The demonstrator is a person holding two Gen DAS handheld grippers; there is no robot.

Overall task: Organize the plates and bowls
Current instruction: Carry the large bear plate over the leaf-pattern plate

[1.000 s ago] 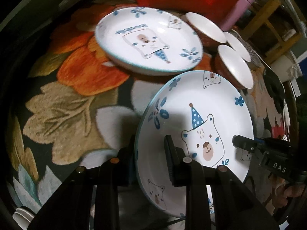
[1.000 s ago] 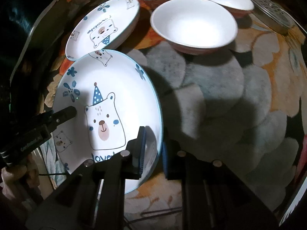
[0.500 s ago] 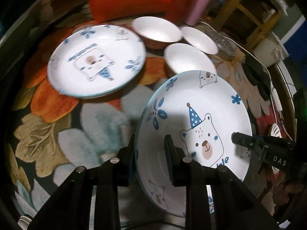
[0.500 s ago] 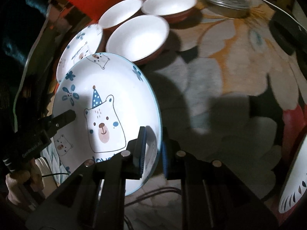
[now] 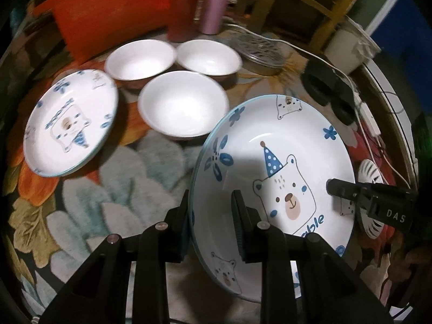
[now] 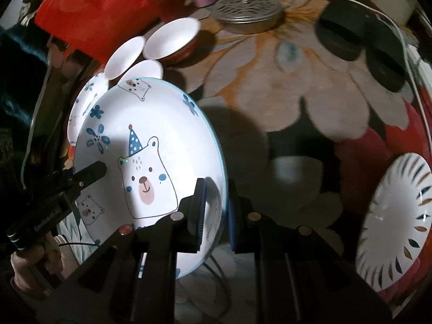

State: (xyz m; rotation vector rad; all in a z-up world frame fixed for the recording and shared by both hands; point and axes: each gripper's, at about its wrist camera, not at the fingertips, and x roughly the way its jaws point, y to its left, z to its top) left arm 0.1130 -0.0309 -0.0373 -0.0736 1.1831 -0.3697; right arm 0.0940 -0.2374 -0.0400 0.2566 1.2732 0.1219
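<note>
**Bear plate lifted and carried across the counter**

Left wrist view: my left hand-held gripper (image 5: 210, 224) is clamped on the near-left rim of the bear plate (image 5: 272, 167), which hangs tilted above the flowered counter (image 5: 102, 197). A second ago the second bear plate (image 5: 70, 121) lay straight ahead; now it is far left, and three round, smooth white bowls (image 5: 183, 102) stand in the middle. I judge the plate is travelling to a stacking place.

Right wrist view: my right hand-held gripper (image 6: 214, 213) pinches the plate's right rim. A glossy striped plate (image 6: 397, 245) has appeared at right.
</note>
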